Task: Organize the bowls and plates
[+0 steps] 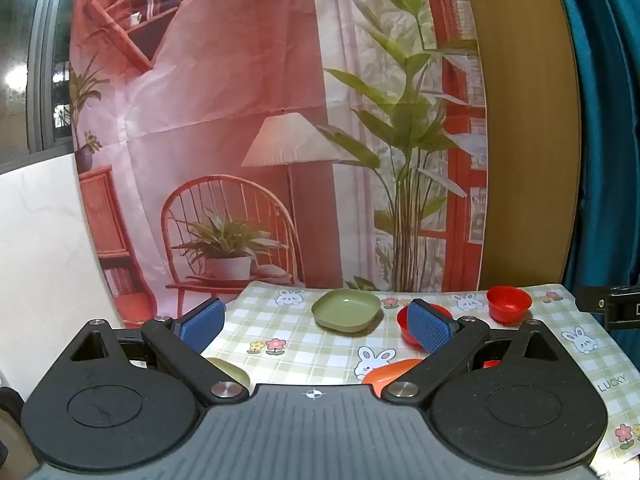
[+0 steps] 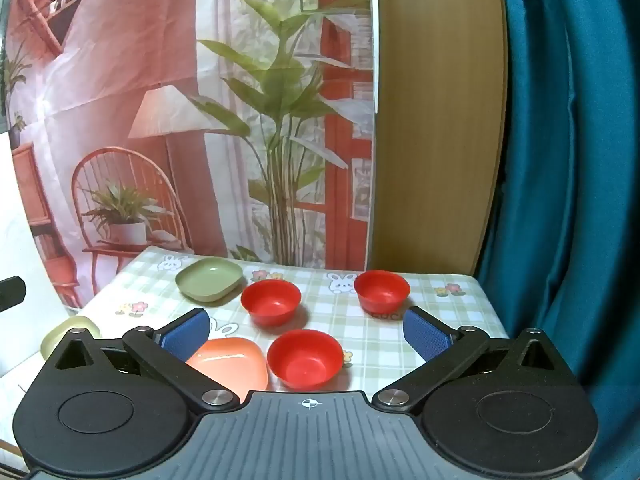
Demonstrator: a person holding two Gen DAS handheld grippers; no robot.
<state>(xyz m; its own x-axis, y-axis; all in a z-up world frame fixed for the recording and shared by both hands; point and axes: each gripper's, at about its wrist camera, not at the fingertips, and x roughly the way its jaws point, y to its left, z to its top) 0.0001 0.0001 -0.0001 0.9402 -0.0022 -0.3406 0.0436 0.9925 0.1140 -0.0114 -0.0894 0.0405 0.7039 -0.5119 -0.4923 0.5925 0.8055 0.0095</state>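
Table (image 2: 420,320) w/ checked bunny cloth holds all the dishes. Left gripper (image 1: 316,326) and right gripper (image 2: 306,336) both spread wide, nothing btwn pads, hovering over near edge. In right view: green plate (image 2: 209,280) at 11 o'clock, far side; three red bowls (image 2: 271,297) (image 2: 382,290) (image 2: 305,358) in a triangle at centre; orange plate (image 2: 234,364) just beside nearest bowl at 9 o'clock; pale green dish (image 2: 72,330) at table's left edge.
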